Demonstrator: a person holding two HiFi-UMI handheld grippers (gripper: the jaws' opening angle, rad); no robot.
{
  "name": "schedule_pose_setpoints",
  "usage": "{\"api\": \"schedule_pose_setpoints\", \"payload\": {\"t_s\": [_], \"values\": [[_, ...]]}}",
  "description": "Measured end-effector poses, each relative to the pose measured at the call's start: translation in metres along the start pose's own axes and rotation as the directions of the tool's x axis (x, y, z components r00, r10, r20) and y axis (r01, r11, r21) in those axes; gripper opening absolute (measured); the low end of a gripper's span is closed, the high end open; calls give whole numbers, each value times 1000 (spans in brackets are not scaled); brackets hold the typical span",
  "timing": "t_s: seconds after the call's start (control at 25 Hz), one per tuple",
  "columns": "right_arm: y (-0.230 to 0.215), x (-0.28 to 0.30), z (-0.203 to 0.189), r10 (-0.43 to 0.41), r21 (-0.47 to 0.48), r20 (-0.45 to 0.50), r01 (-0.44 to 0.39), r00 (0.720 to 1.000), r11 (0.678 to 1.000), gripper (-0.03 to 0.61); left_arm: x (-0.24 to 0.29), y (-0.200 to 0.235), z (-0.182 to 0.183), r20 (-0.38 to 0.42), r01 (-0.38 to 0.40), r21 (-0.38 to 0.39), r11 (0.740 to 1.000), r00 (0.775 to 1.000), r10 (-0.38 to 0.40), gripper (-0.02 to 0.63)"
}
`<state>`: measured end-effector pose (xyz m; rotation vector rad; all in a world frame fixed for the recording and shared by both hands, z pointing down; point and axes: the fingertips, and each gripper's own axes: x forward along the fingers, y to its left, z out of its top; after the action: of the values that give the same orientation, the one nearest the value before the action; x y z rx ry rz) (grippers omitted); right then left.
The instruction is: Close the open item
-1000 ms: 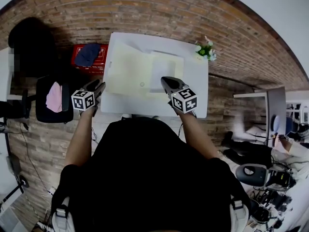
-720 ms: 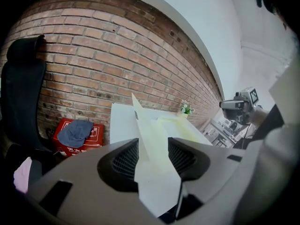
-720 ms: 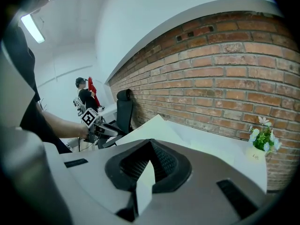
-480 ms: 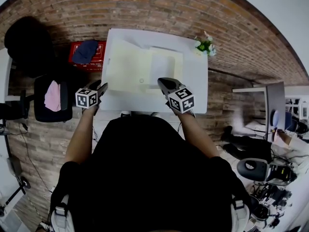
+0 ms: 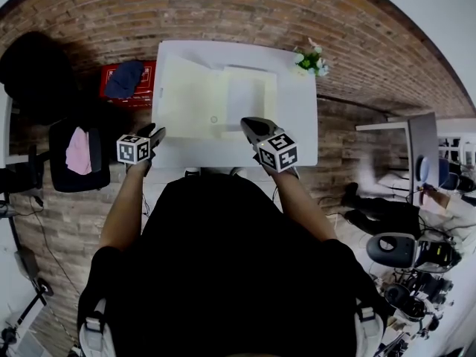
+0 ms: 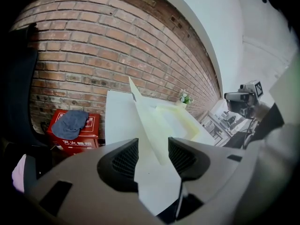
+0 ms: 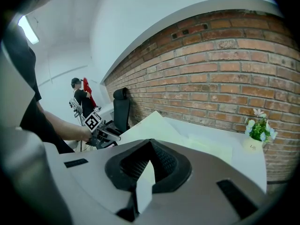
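Both jaws of the left gripper (image 6: 152,158) have just been opening wide, the folder's (image 5: 197,103) raised flap (image 6: 140,111) lined up beyond them untouched, while the right gripper (image 7: 149,146) is pinched shut and empty, so closing has not begun.

Open pale folder (image 5: 201,99) on white table (image 5: 297,129), flowerpot (image 5: 310,60) at far corner.

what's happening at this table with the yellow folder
A person stands at the white table with tongs in each hand. The pale yellow folder lies open on it, untouched. The left tongs have just been opening and grip nothing. The right tongs are shut and empty.
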<state>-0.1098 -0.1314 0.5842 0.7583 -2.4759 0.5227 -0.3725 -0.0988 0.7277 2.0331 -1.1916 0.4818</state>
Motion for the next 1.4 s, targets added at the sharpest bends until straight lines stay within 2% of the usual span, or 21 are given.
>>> {"api": "schedule_pose_setpoints", "payload": {"t_s": [0.16, 0.4, 0.76, 1.04, 1.4], "values": [[-1, -3, -6, -15, 13, -1, 15, 1000, 1000, 19, 8, 4, -11, -39, -1, 8, 1000, 999, 2, 204], [-7, -9, -14, -35, 32, -2, 35, 999, 999, 20, 15, 2, -15, -50, 8, 8, 1000, 999, -7, 202], [-11, -13, -22, -37, 35, -10, 37, 999, 999, 20, 20, -5, -15, -74, -4, 51, 999, 997, 8, 109], [-14, -19, -32, -34, 41, -22, 35, 999, 999, 18, 17, -13, -7, -85, -28, 105, 994, 996, 37, 84], [-27, -29, -47, -49, 68, -19, 50, 999, 996, 20, 14, -27, 7, -78, -40, 125, 991, 996, 50, 67]]}}
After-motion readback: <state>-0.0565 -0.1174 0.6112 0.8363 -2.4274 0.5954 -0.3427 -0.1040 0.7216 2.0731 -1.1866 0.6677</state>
